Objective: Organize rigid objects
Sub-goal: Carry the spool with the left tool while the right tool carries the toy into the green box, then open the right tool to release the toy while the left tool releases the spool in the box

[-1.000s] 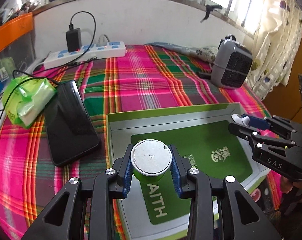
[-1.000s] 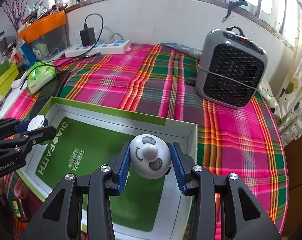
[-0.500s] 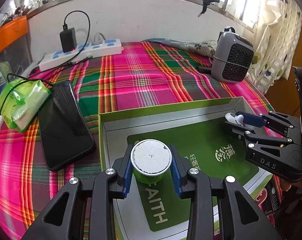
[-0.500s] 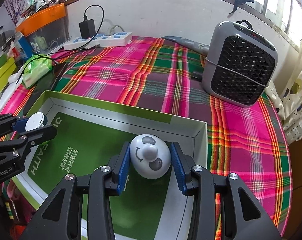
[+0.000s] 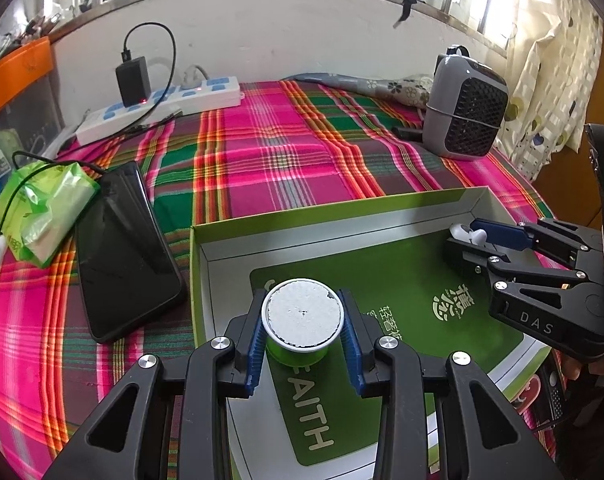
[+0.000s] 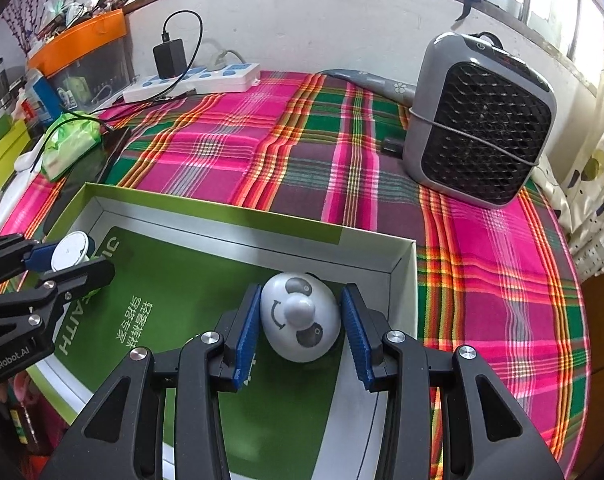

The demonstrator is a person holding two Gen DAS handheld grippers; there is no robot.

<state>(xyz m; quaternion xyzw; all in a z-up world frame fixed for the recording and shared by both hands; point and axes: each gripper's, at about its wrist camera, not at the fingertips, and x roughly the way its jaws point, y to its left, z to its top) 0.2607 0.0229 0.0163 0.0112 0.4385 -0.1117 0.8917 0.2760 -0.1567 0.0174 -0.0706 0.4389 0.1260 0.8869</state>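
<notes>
Left wrist view shows the left gripper (image 5: 303, 334) closed around a small green cup (image 5: 299, 322) with a white foil lid, both blue pads pressed on its sides. The cup is over the near-left part of the green box (image 5: 342, 210), above the printed green insert; I cannot tell whether its bottom already touches the insert.

In the right wrist view, the right gripper (image 6: 300, 324) has a white egg-shaped toy (image 6: 299, 316) with a panda face between its pads. The left pad seems to touch the toy, but at the right pad a thin gap may be there, so I cannot tell if it still grips or has let go. The toy is in the far-right corner of the box, close to the white inner wall.

I judge the cup to be light and rather stiff at the rim, but the thin wall may bend under strong squeezing, so holding it just below the rim is better. The toy looks hard, smooth and round; it may slip or roll, and it should be taken at the widest part.

Outside the box, a black phone (image 5: 125, 248) and a grey heater (image 6: 480, 128) stay on the plaid cloth (image 6: 281, 160).
</notes>
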